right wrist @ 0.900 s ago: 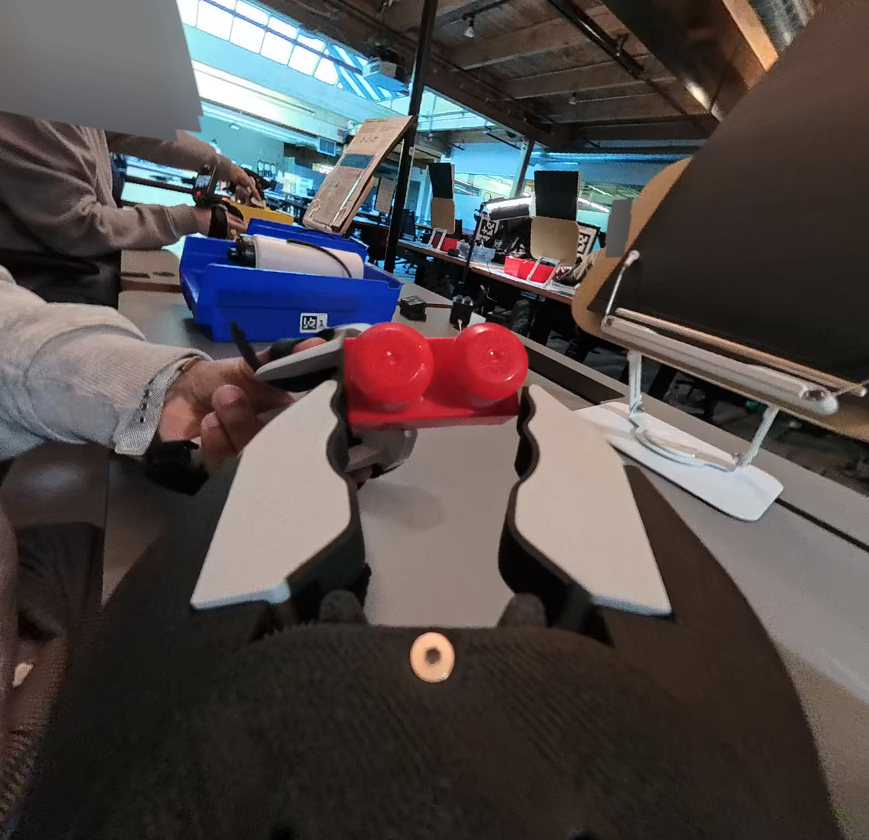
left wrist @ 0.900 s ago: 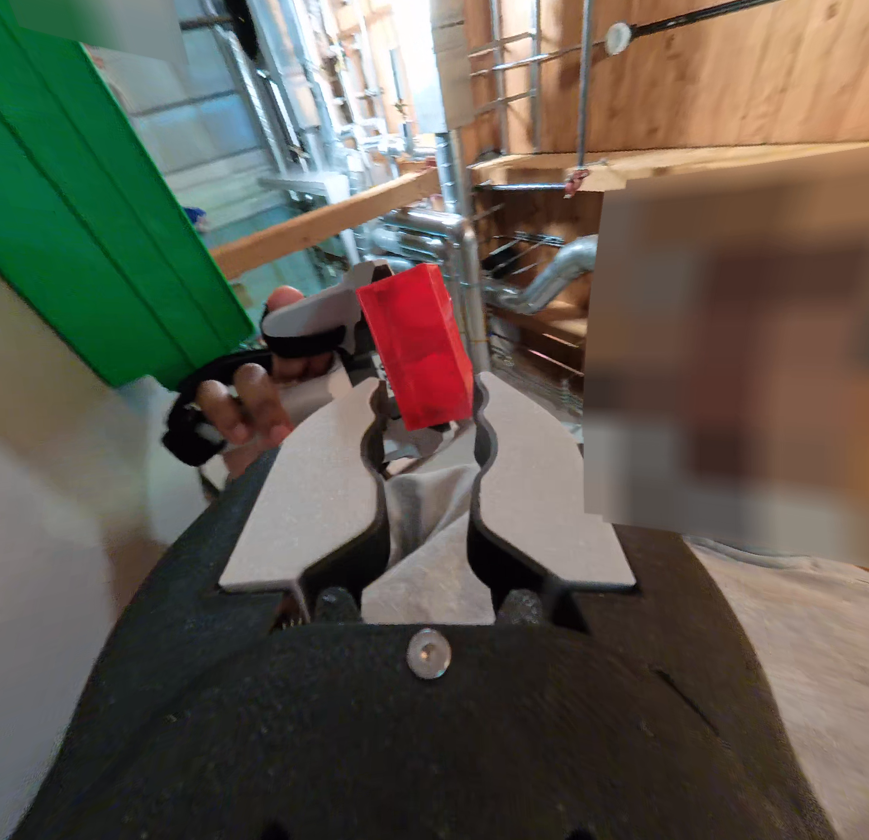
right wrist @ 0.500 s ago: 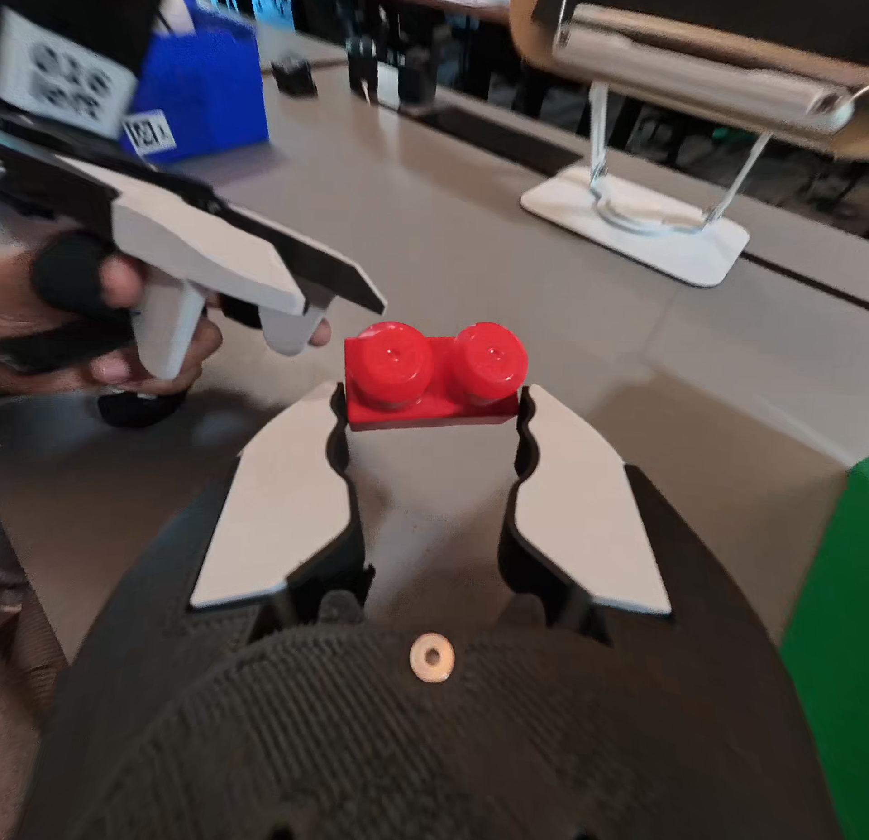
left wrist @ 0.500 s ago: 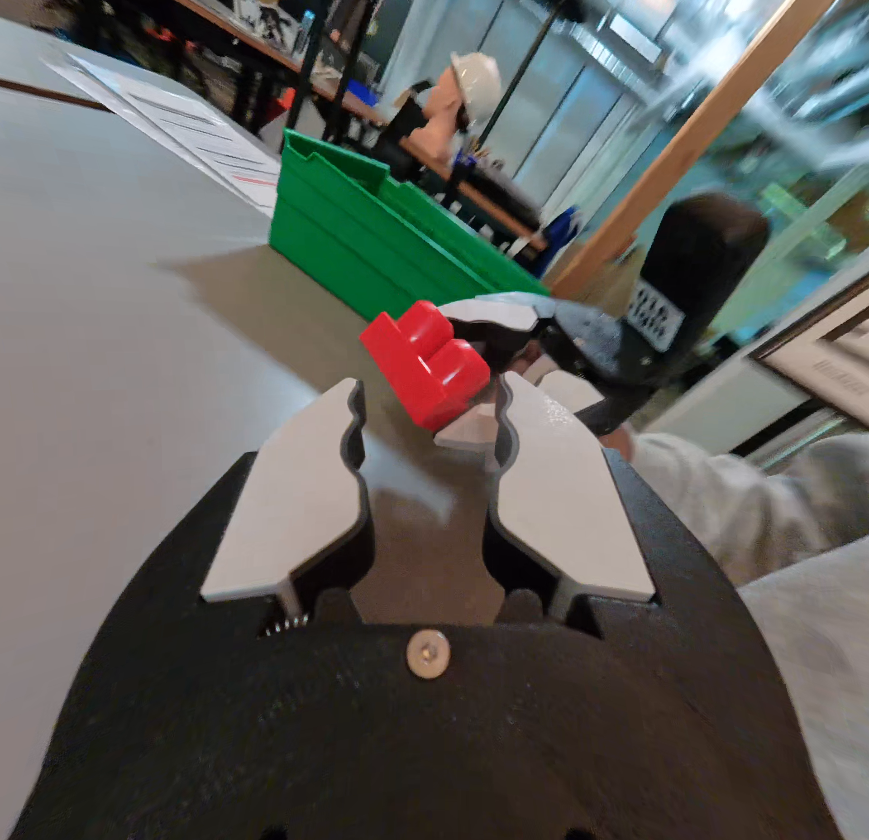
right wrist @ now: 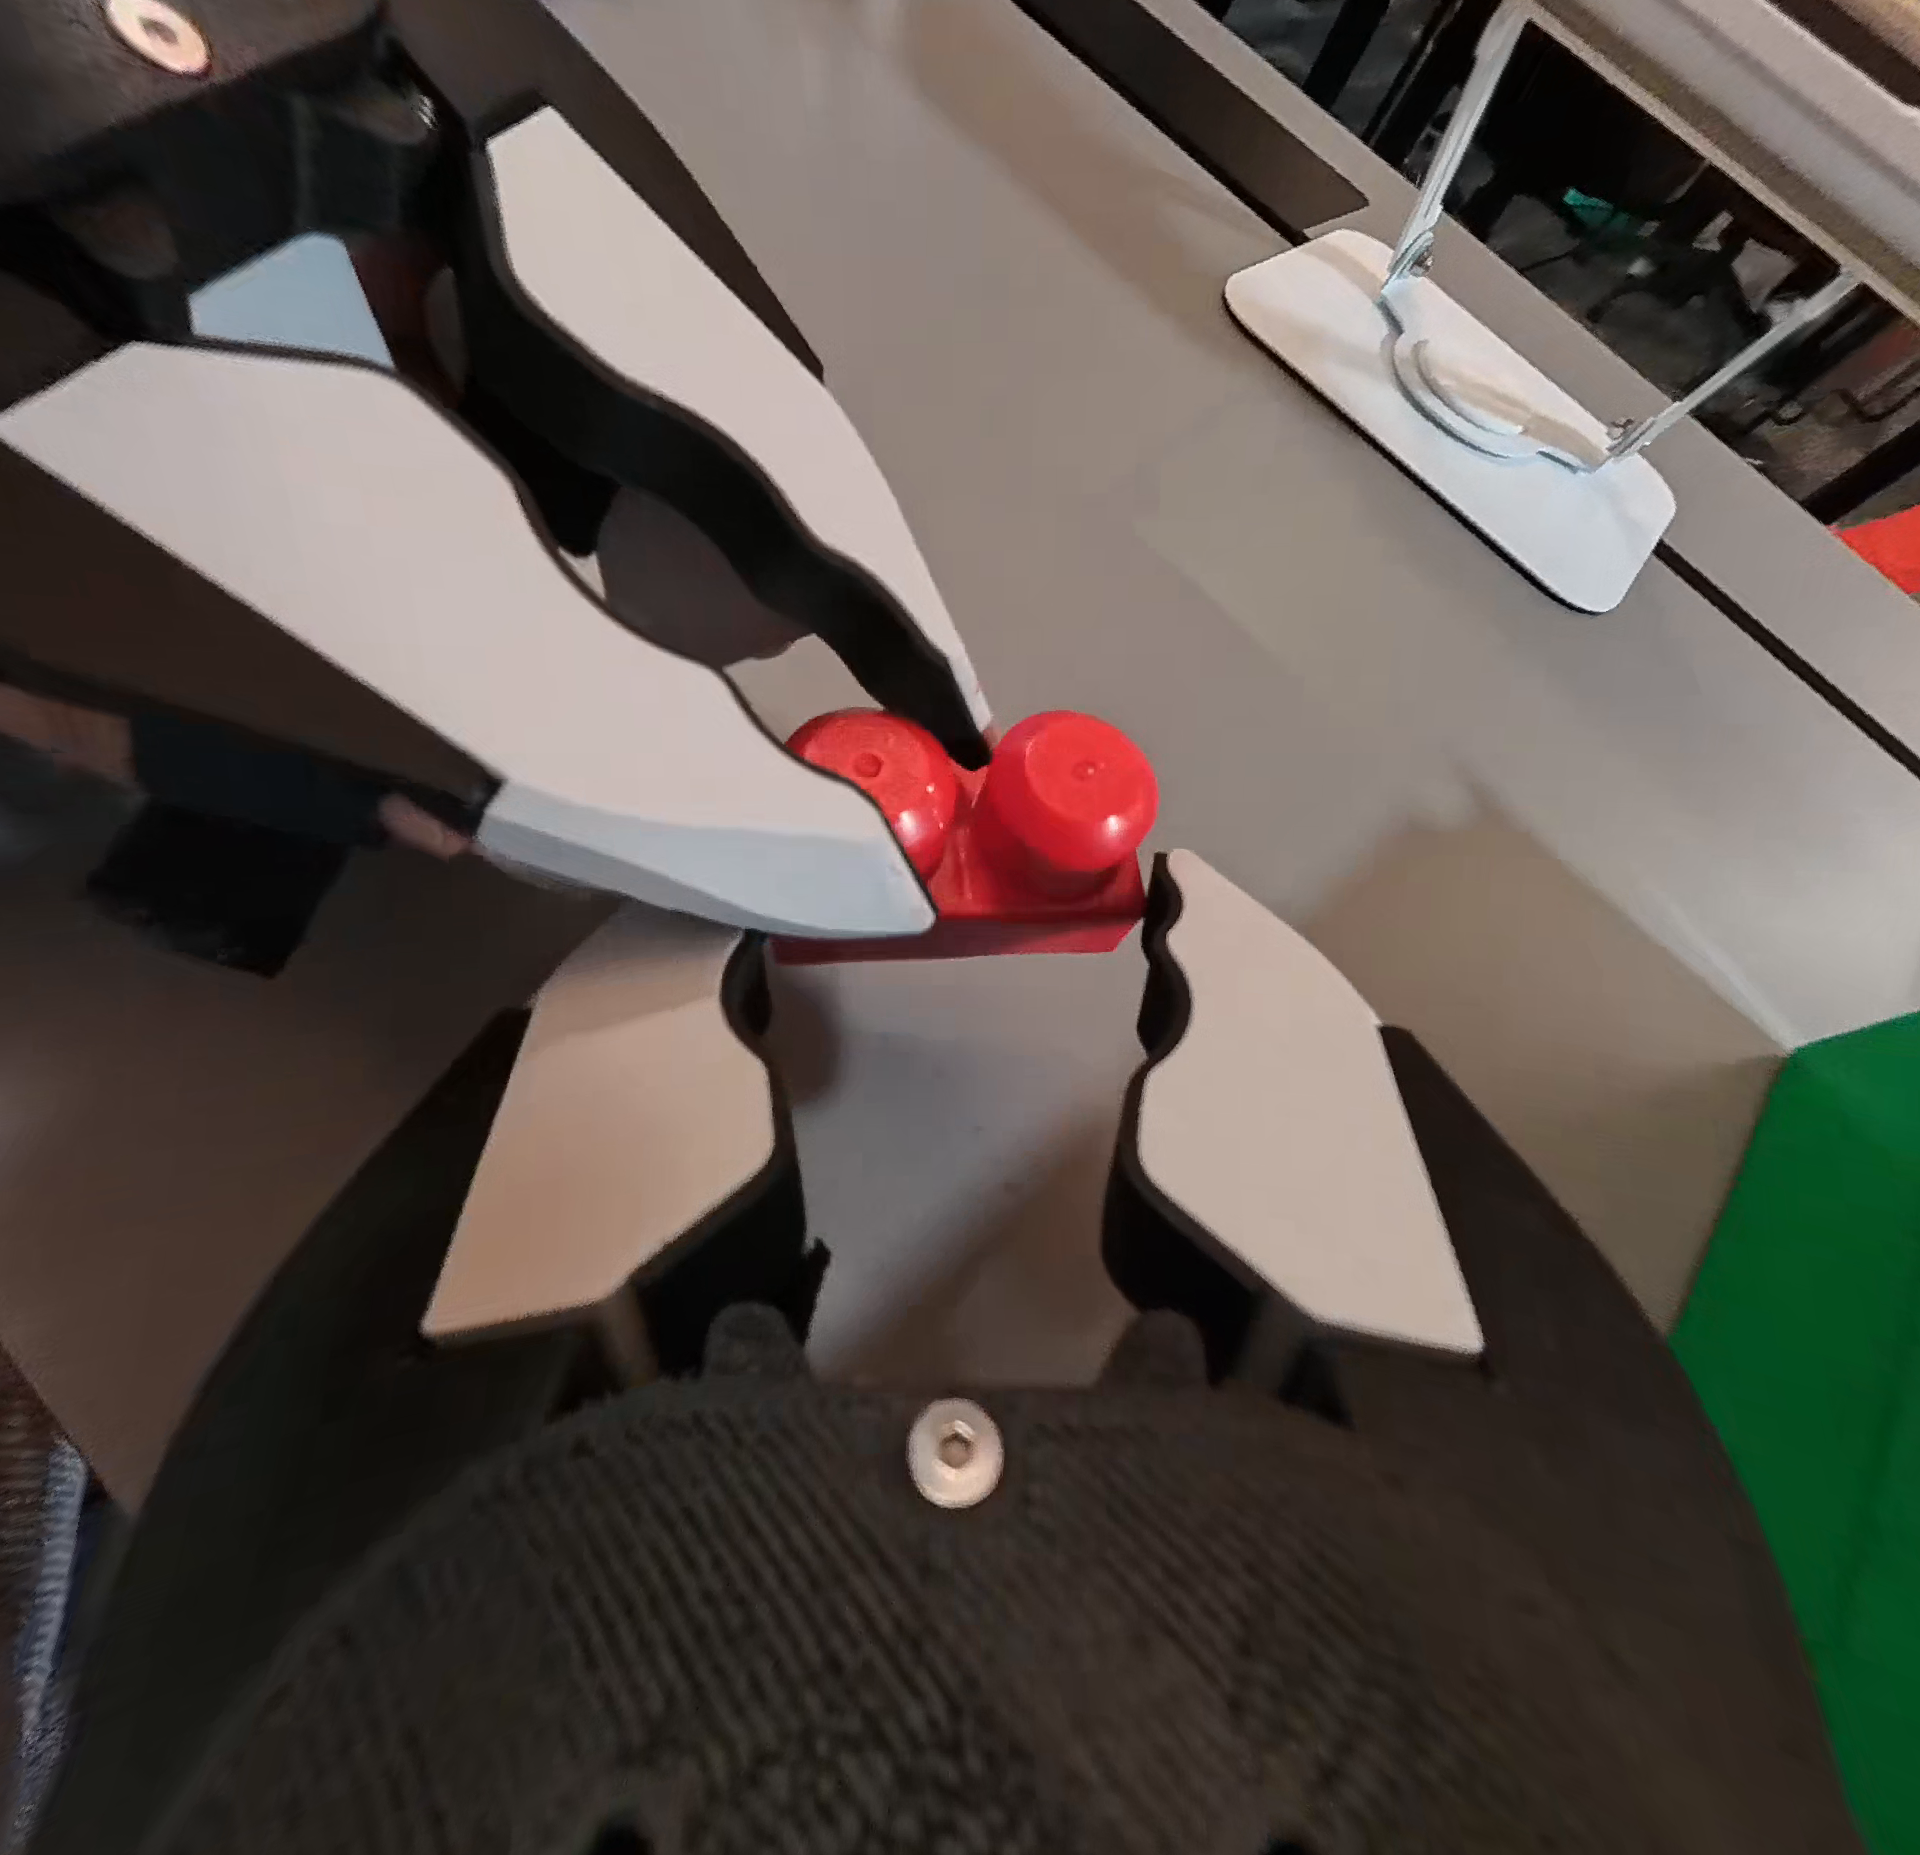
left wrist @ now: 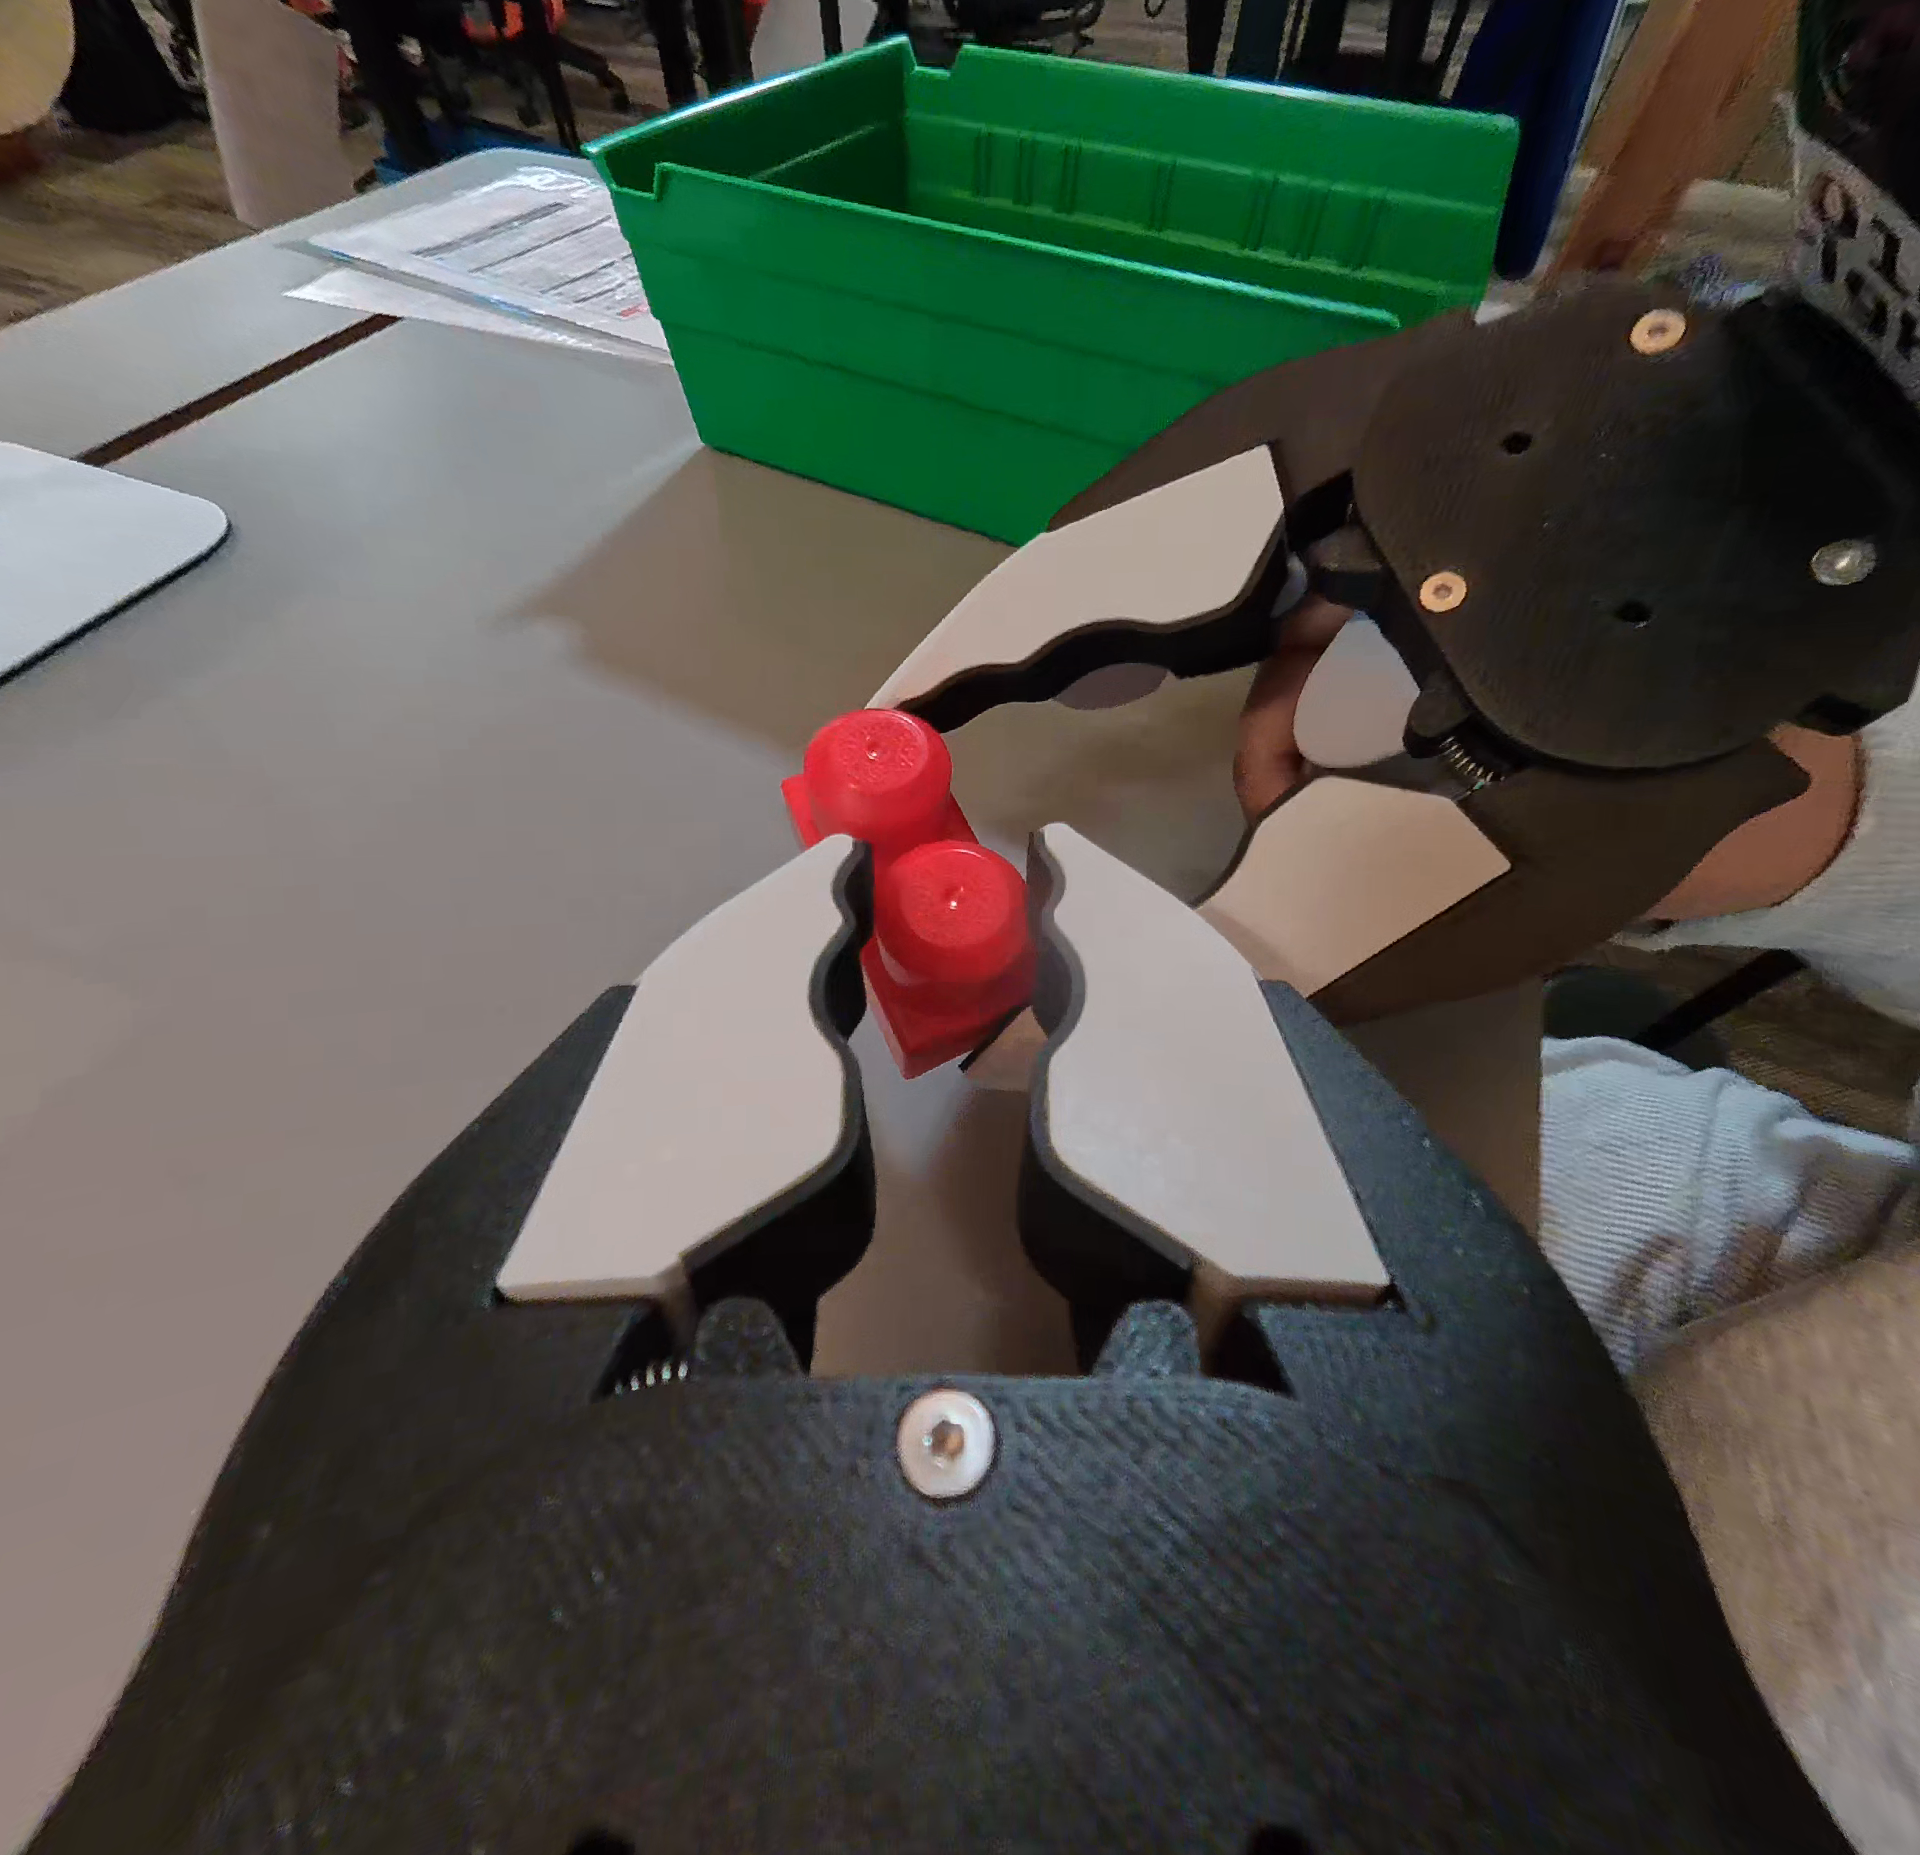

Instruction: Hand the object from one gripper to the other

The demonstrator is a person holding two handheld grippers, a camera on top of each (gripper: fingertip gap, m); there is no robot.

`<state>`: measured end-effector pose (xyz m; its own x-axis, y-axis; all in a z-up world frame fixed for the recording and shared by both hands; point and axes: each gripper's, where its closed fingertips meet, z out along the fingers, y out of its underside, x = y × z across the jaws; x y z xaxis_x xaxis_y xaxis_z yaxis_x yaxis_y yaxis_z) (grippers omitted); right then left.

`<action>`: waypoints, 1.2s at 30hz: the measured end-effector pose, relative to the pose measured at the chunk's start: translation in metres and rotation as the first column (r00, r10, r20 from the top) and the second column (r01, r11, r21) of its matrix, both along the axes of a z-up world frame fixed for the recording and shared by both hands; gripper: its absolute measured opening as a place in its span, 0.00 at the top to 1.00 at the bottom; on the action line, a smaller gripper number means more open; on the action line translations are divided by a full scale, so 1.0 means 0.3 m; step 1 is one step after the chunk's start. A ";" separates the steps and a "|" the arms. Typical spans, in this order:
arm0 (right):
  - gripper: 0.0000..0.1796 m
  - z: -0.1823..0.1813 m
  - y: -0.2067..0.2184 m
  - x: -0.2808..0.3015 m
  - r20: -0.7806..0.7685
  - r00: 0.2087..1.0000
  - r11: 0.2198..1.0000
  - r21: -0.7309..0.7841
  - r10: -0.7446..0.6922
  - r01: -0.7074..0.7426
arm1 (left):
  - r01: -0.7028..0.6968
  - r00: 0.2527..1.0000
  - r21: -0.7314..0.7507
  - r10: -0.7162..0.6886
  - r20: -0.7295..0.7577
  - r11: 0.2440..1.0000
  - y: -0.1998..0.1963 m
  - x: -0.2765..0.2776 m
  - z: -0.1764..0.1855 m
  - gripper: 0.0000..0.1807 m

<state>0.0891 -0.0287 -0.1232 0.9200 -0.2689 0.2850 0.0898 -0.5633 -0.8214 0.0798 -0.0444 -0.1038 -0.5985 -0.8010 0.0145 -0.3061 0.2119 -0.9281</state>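
Note:
A red two-stud brick [left wrist: 951,917] hangs above the grey table [left wrist: 312,766], held by both grippers. My left gripper [left wrist: 940,844] is closed around the brick's near stud. My right gripper [right wrist: 951,912] is shut on the two ends of the brick [right wrist: 1070,787]. In the left wrist view its upper finger [left wrist: 1122,579] reaches in from the right and touches the far stud. In the right wrist view the left gripper [right wrist: 935,829] comes in from the upper left, straddles the left stud and hides the brick's left end.
An empty green bin [left wrist: 935,351] stands on the table just behind the grippers, and shows at the right edge of the right wrist view [right wrist: 1818,1286]. A white stand base [right wrist: 1455,434] sits farther back. Papers [left wrist: 499,247] lie left of the bin. Left and right tips are no more than a few centimetres apart.
Both grippers have tilted down toward the table. The left gripper has moved onto the brick held by the right gripper, and its fingers have narrowed around one stud.

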 end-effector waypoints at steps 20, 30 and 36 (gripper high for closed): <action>0.69 0.092 -0.073 0.084 -0.349 0.928 0.930 0.368 0.130 0.008 | -0.050 0.999 -0.231 0.045 -0.028 0.972 0.160 0.045 0.045 0.98; 0.72 -0.061 -0.029 0.026 -0.217 0.974 0.998 0.028 0.058 -0.053 | -0.064 0.953 -0.254 -0.016 -0.302 0.965 0.109 0.044 -0.086 0.83; 0.78 -0.073 -0.026 0.022 -0.211 0.976 0.998 0.004 0.058 -0.059 | -0.047 0.896 -0.100 -0.002 -0.444 0.994 0.079 0.053 -0.183 0.83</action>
